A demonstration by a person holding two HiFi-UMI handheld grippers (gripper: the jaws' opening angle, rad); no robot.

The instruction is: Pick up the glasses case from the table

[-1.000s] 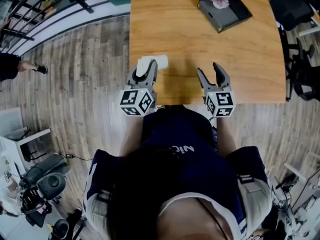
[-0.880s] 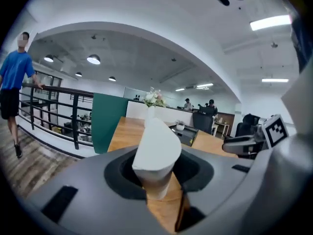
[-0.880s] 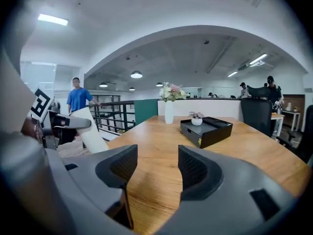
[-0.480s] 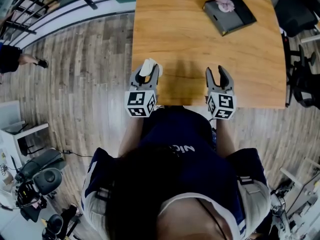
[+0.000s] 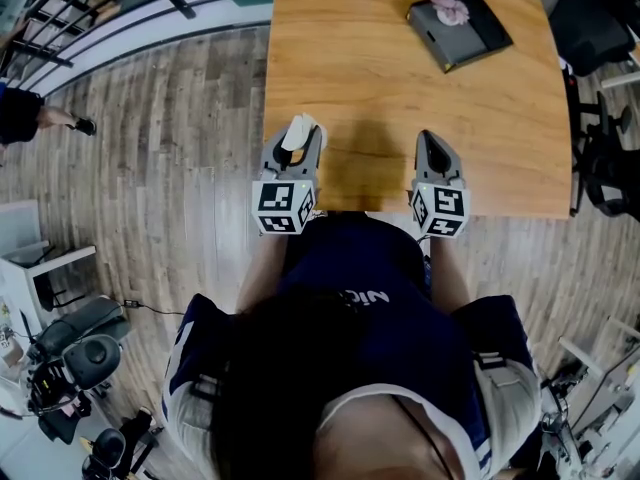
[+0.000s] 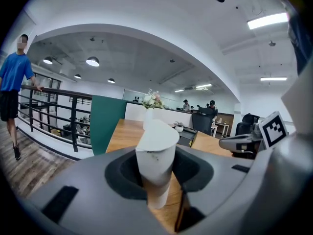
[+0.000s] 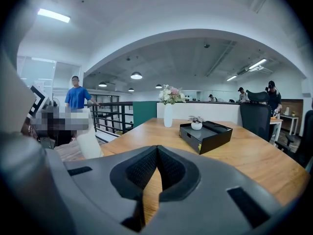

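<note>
Since a second ago the right gripper (image 5: 436,148) has just been closing its jaws, and they now meet with nothing between them. The left gripper (image 5: 296,146) has rolled a little, so the white glasses case (image 6: 156,153), which showed broader from above, now shows its narrow end.

That case sits clamped between the left gripper's jaws, standing on end with its upper part poking well above the pads. It hangs over the near left corner of the worktop (image 5: 400,88), close to the edge. I'd say it is already off the wood, though I can't be sure from here. A black tray (image 5: 459,28) lies well apart at the far right.

To finish the pick-up cleanly, I'd hold the squeeze as it is and raise the case straight up without further rolling. The shell looks smooth and is gripped low, so a twist or jerk could let it slide or tip out. Drifting inward over the worktop would mean a slip lands on wood, not the floor. The right gripper is best kept where it is.
</note>
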